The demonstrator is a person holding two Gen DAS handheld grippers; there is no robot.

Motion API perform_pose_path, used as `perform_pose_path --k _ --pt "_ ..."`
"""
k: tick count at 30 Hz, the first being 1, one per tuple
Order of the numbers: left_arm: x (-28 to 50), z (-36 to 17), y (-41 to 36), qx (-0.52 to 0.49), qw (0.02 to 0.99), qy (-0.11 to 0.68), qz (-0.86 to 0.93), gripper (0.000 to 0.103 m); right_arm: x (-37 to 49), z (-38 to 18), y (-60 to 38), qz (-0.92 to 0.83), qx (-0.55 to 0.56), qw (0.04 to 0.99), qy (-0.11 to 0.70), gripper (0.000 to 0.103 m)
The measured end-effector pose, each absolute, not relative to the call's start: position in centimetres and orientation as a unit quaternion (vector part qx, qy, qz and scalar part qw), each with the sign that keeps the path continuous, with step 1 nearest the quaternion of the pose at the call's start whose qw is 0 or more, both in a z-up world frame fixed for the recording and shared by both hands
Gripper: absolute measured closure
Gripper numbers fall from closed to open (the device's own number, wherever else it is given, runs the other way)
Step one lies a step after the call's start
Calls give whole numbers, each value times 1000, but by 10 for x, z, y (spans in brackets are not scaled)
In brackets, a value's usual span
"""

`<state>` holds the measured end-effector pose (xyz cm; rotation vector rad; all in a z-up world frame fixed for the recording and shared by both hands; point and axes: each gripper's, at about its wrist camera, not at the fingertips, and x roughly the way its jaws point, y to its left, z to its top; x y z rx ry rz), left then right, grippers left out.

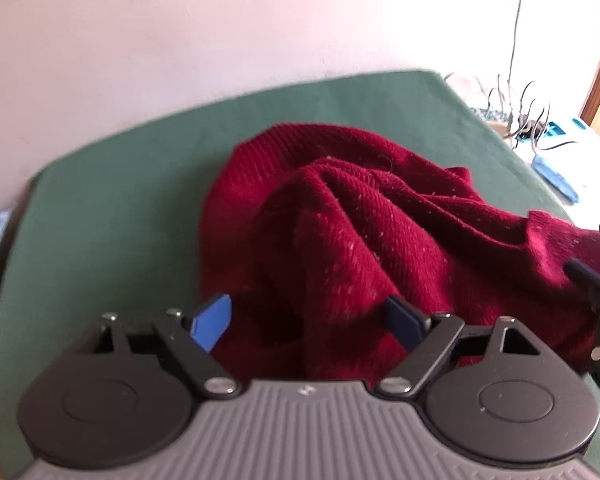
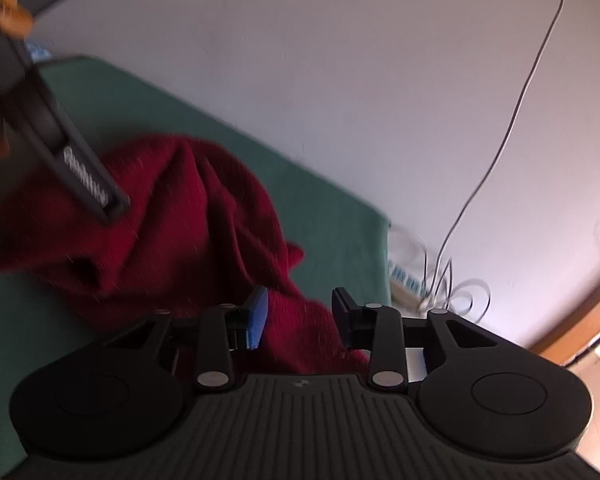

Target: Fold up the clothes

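Note:
A dark red knitted sweater (image 1: 340,220) lies crumpled in a heap on the green cover (image 1: 112,200). My left gripper (image 1: 310,320) hangs over its near edge, open wide, with red knit between the blue pads (image 1: 216,320) but not pinched. In the right wrist view the sweater (image 2: 180,220) runs toward me as a narrow bunch. That bunch fills the gap of my right gripper (image 2: 300,316), which looks shut on it. The right gripper's fingers (image 1: 584,272) also show at the sweater's right end, where the knit is raised.
A pale wall stands just behind the green cover (image 2: 332,208). Past its right edge sit loose cables (image 1: 512,116), blue items (image 1: 556,180) and a hanging cord (image 2: 500,152). The left tool's black body (image 2: 80,176) crosses the right wrist view at upper left.

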<state>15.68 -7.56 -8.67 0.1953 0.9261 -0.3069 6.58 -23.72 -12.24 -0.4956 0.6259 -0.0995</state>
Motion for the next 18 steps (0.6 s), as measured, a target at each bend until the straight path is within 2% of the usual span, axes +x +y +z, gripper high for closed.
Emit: perform_pose_path --k 4,7,10,11,12,13,14,16,18 --pt "173 -98 -78 83 871 461 -148 17 78 -135 -253 -28 -221 915 336 66" --pt "182 -105 -82 99 868 465 -145 12 80 -142 -250 -4 -218 912 346 58" --pt "187 -104 -77 101 867 465 -147 12 80 -158 -249 -5 -214 910 356 59" --pt "188 -103 -76 101 867 465 -148 16 83 -162 -251 -15 -213 910 356 59" --pt "190 -103 -74 102 867 465 -149 20 86 -166 -253 -25 -213 909 357 75" --pt "190 -102 -72 103 866 466 -153 33 86 -164 -256 -31 -202 914 351 96" --pt "188 -102 -70 102 865 465 -158 44 86 -160 -260 -37 -190 919 343 96" --pt "185 -101 -66 100 864 464 -168 58 83 -152 -265 -50 -174 928 325 96" --pt "176 -100 -62 113 864 461 -167 60 77 -144 -268 -60 -169 935 306 96"
